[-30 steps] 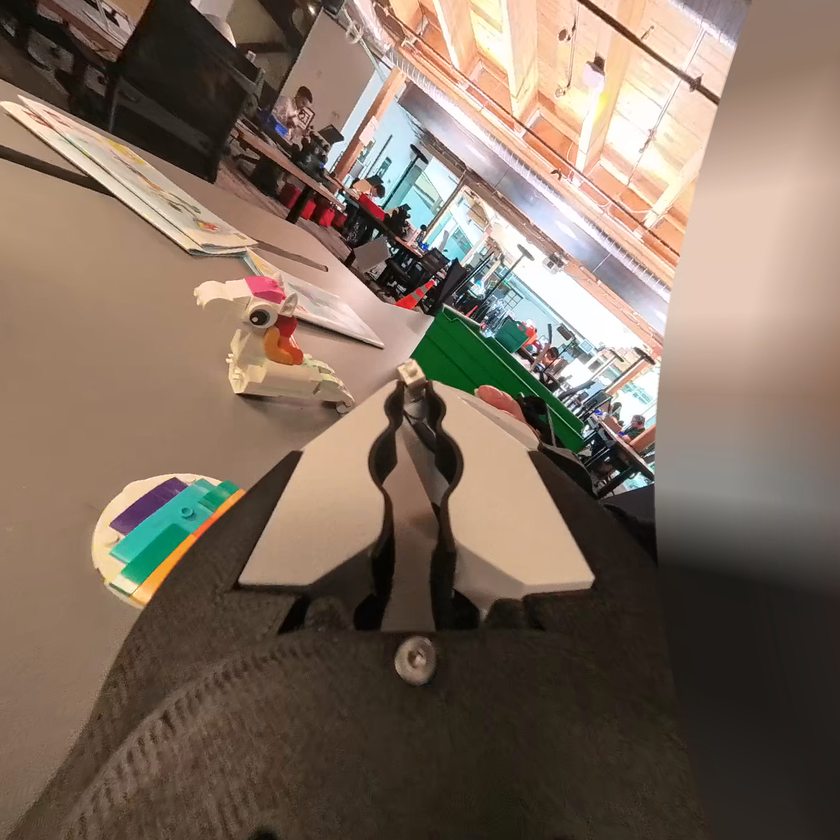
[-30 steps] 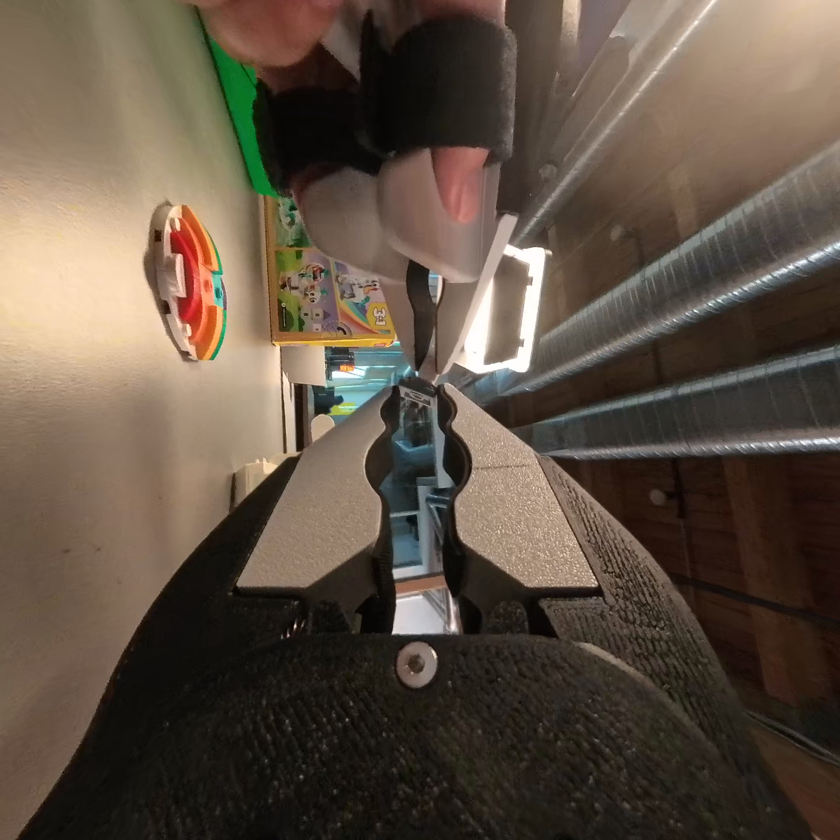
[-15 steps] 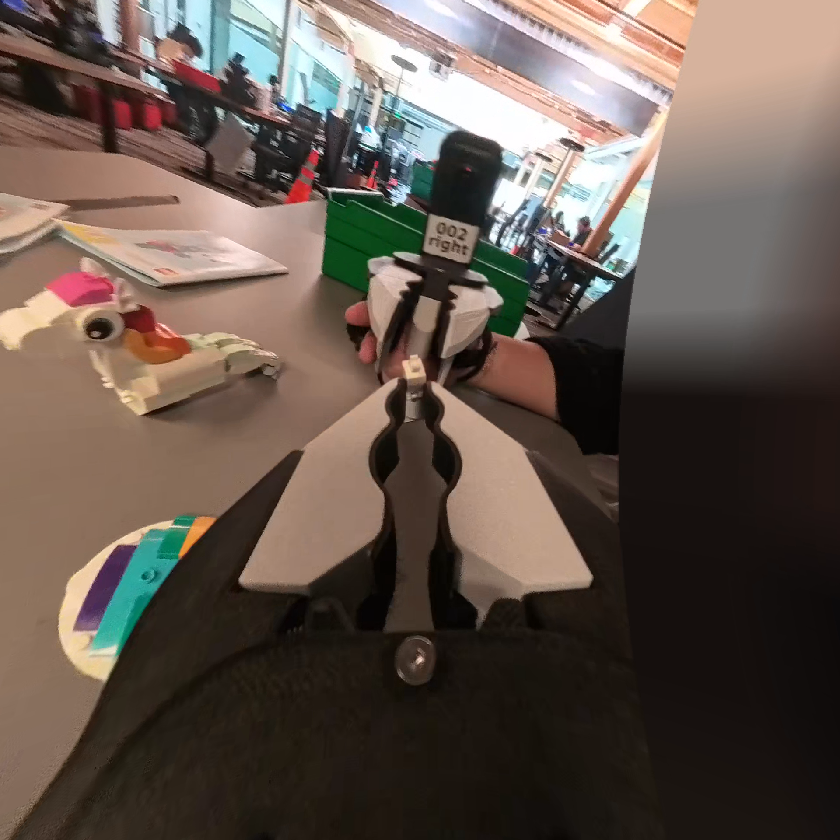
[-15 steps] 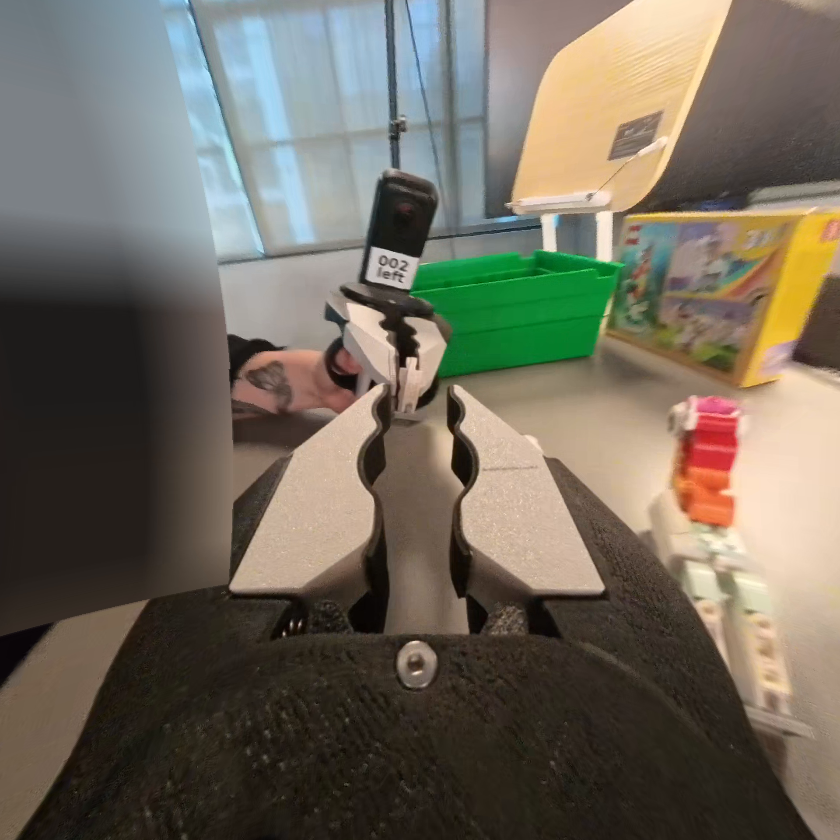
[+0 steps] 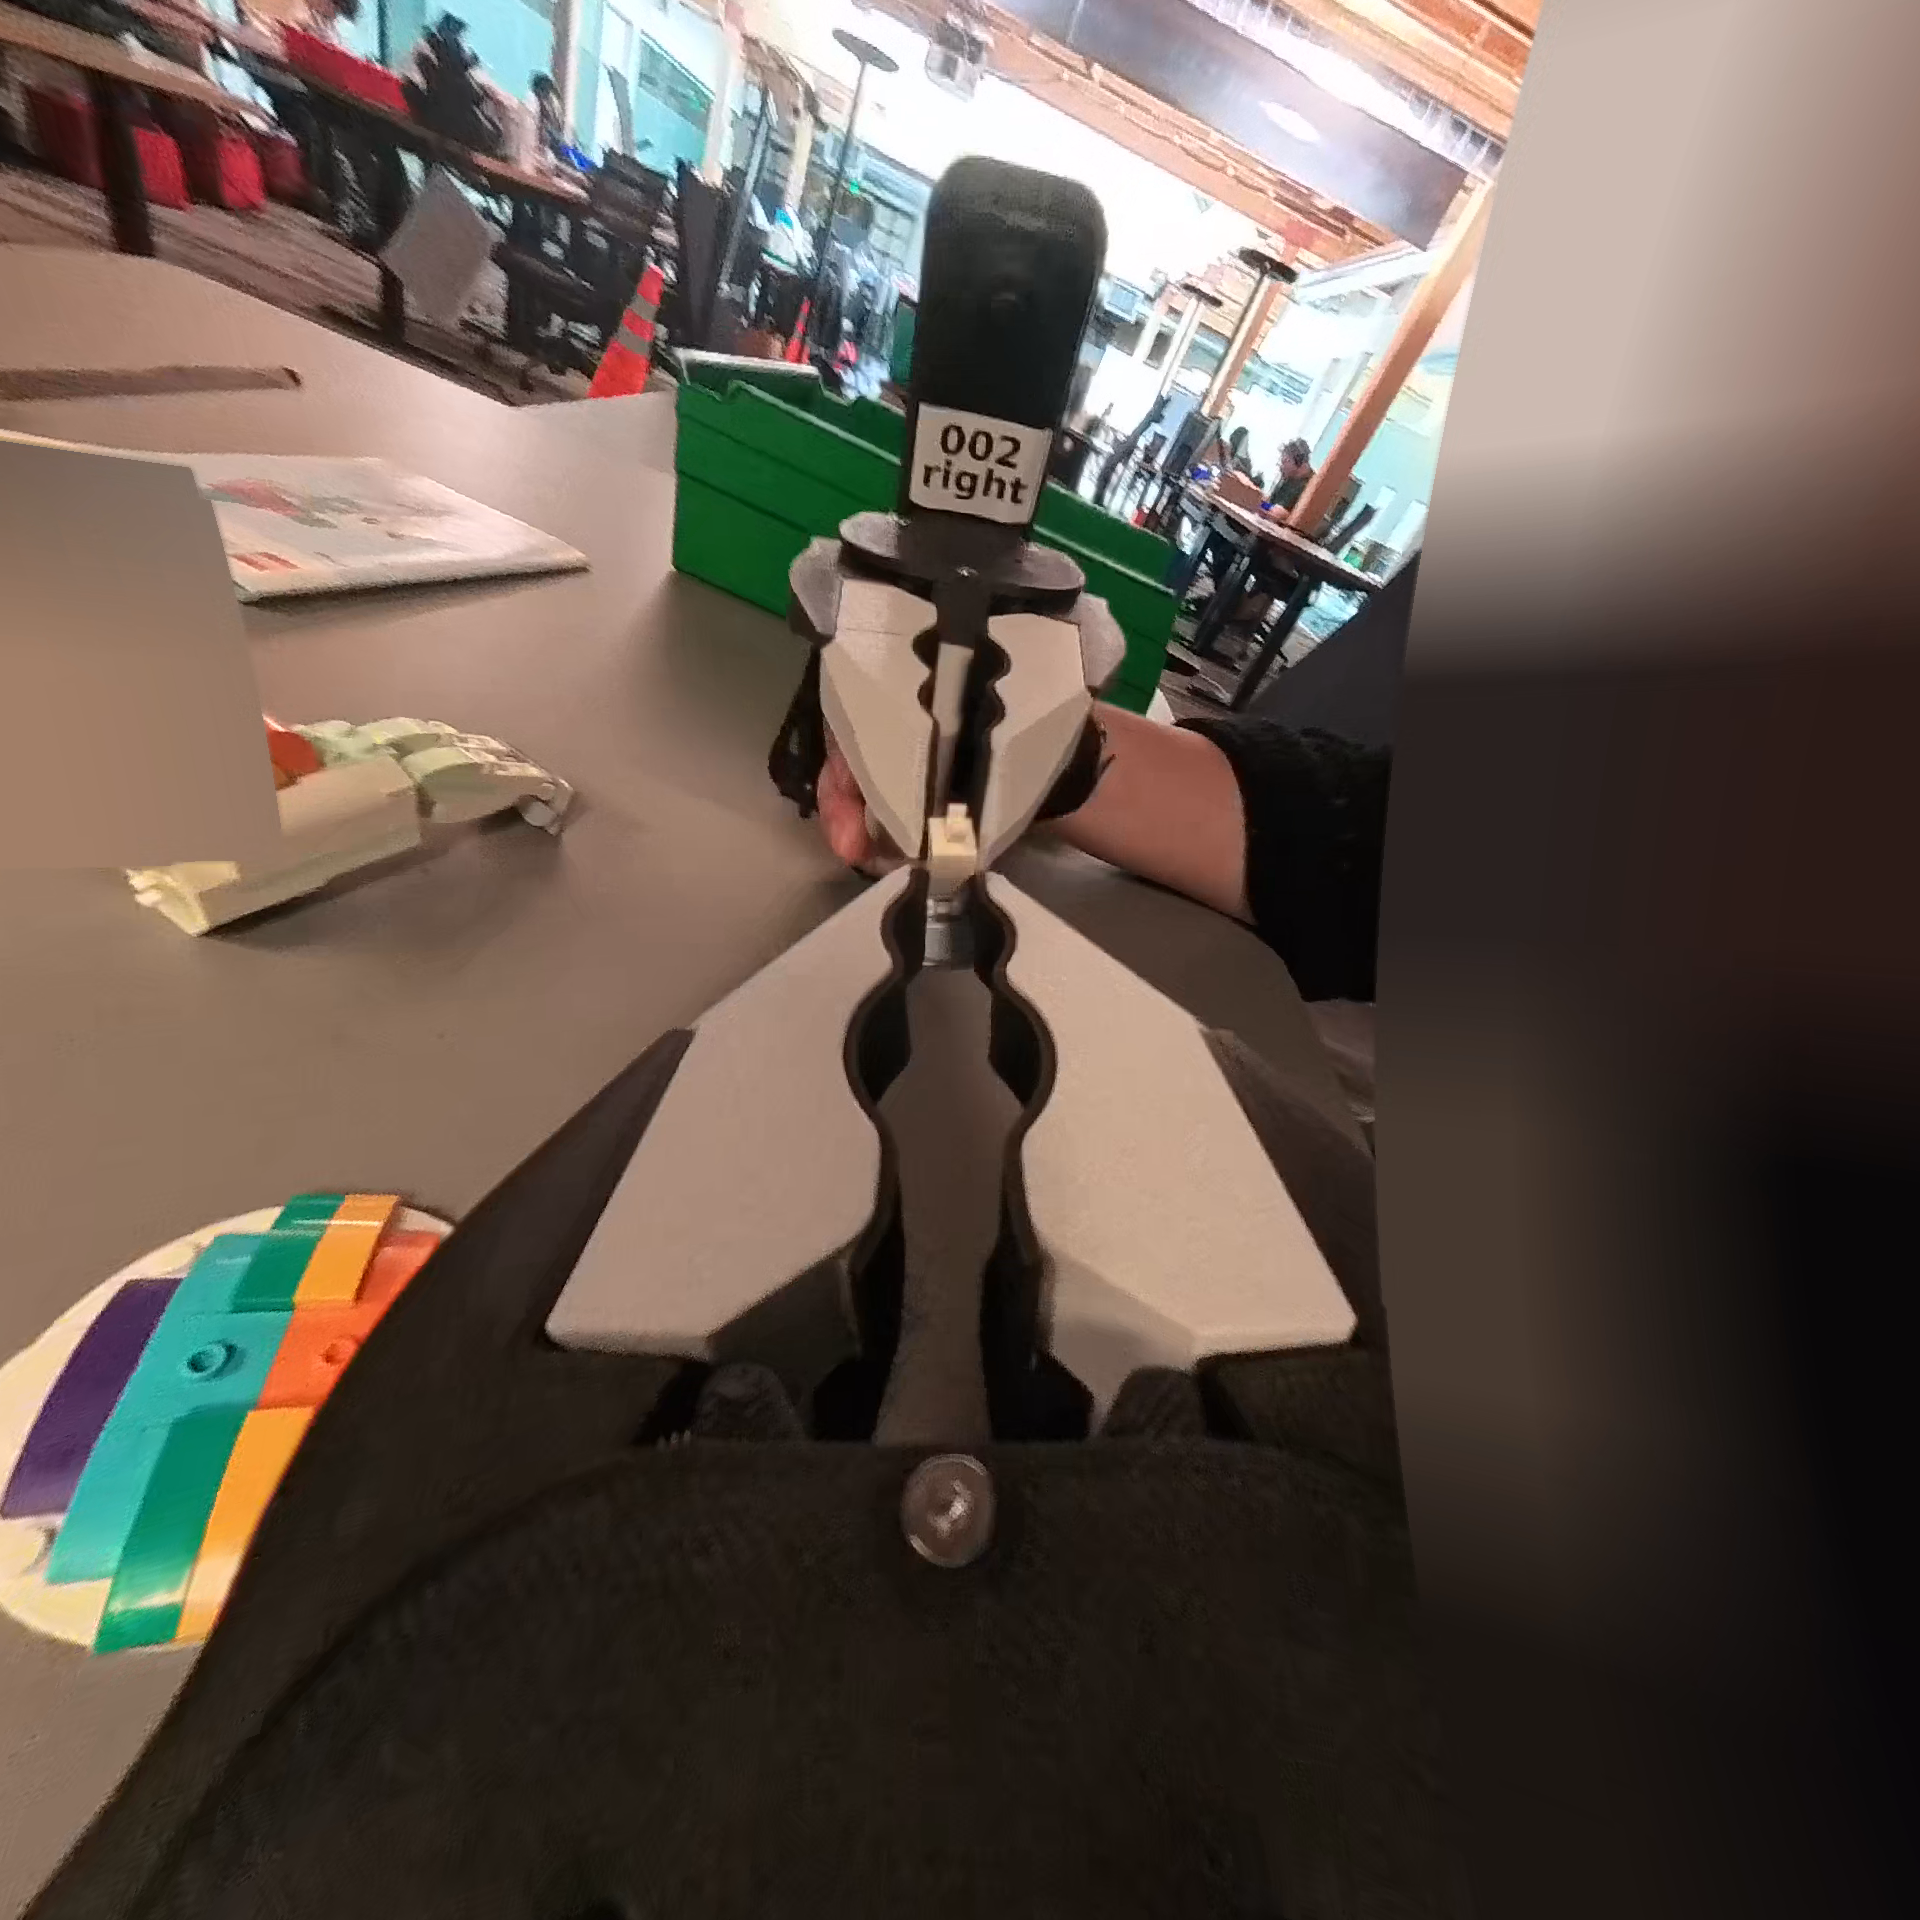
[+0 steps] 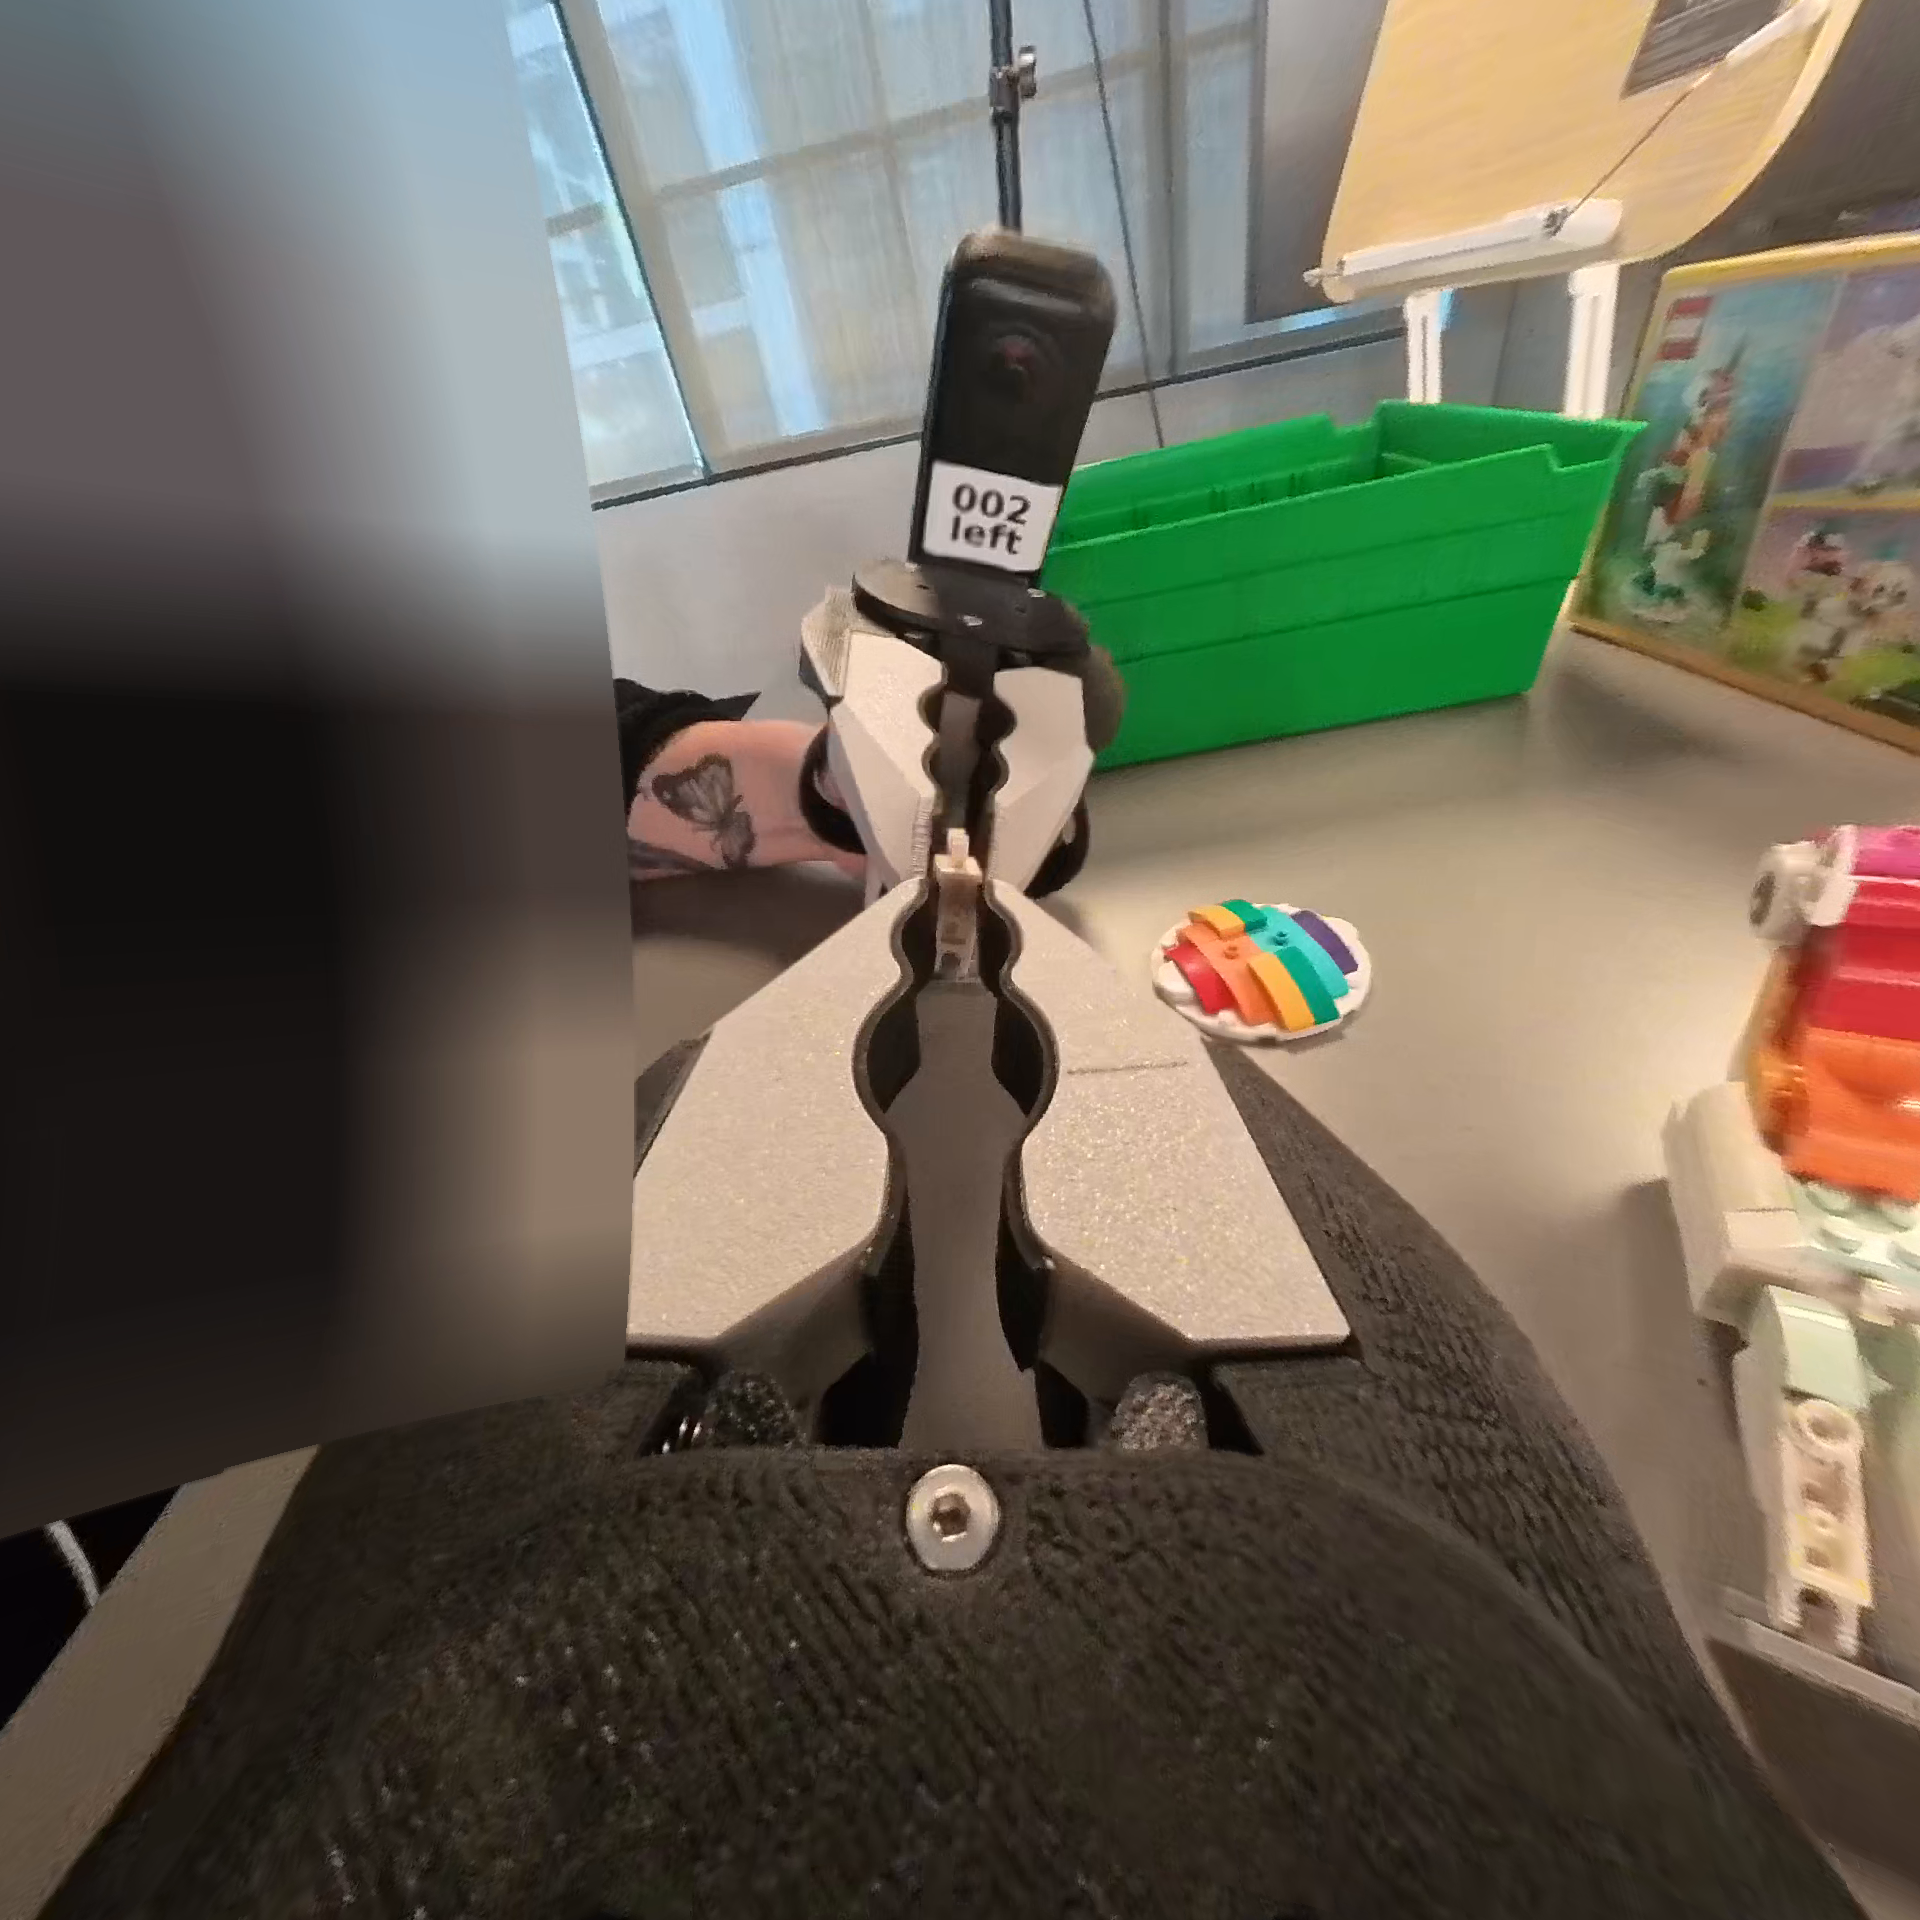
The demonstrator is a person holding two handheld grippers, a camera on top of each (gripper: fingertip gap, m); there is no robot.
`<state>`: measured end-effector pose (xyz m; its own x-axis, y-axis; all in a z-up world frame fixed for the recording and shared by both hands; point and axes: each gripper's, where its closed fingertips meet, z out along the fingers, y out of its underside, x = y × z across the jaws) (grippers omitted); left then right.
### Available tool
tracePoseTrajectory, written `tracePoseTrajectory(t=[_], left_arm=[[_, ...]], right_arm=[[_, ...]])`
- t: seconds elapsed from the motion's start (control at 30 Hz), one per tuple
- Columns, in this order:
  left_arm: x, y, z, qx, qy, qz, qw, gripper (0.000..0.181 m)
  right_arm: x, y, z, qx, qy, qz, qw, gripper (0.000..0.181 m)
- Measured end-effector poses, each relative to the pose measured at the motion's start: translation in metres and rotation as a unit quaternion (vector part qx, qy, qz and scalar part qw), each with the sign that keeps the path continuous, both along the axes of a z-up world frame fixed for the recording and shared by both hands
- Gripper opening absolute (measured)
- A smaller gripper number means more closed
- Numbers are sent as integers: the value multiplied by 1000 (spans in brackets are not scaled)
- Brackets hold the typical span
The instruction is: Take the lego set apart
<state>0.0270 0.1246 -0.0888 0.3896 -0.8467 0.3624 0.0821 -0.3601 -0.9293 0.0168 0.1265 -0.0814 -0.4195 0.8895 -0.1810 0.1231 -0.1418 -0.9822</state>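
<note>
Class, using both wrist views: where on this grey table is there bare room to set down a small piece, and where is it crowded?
Free: the grey table between the green bin, the rainbow disc and the lego animal. Also bare between the booklet and the animal. Crowded: the middle, where the left gripper and right gripper meet on a small white piece.

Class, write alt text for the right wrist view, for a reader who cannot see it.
The right gripper and the left gripper meet tip to tip, both pinching a small white lego piece above a grey table. A rainbow lego disc lies to the right, a green bin behind.
</note>
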Motion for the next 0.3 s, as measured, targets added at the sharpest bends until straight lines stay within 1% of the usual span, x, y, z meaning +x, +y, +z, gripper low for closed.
tracePoseTrajectory(t=[0.07,0.2,0.3], left_arm=[[0,3,4,12,-8,17,1000,8],[-1,6,7,14,-17,30,999,9],[2,2,8,20,-18,21,999,7]], right_arm=[[0,2,4,-2,14,-7,1000,5],[-1,4,7,8,27,-17,999,5],[0,1,9,3,28,-7,1000,5]])
